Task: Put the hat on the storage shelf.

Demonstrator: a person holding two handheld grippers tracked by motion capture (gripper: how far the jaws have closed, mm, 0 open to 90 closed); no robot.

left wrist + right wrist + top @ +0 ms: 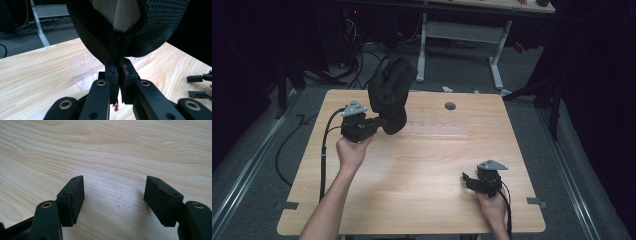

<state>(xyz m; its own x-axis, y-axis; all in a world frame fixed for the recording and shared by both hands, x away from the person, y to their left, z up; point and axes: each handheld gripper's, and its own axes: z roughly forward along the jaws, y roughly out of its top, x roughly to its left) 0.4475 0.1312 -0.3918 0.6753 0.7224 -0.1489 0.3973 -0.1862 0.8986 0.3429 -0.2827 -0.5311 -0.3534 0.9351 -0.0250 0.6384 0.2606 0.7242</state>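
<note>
The left claw [379, 122] is clamped tight on the heel edge of a black shoe [389, 92], and the shoe hangs in the air above the far left part of the wooden surface [422, 165], toe tipped up and away from the person. In the left gripper view the two pads [111, 75] pinch a thin fold of the black collar [120, 47], with the pale mesh lining [126, 13] showing just above. That is a narrow bite on soft fabric, so the shoe could swing or slip.

Just beyond it sits a clear plastic rack [83, 71], hard to make out from the high view, where it reads as a faint glassy strip [437, 127] on the surface. My read: the shoe is headed for that rack. To do it well, carry it slowly, keep the grip firm, bring the sole level before lowering, and let go only once the shoe rests steady.

The right claw [469, 181] rests low at the near right, jaws spread wide with nothing between them, bare wood under its pads [75, 197].
</note>
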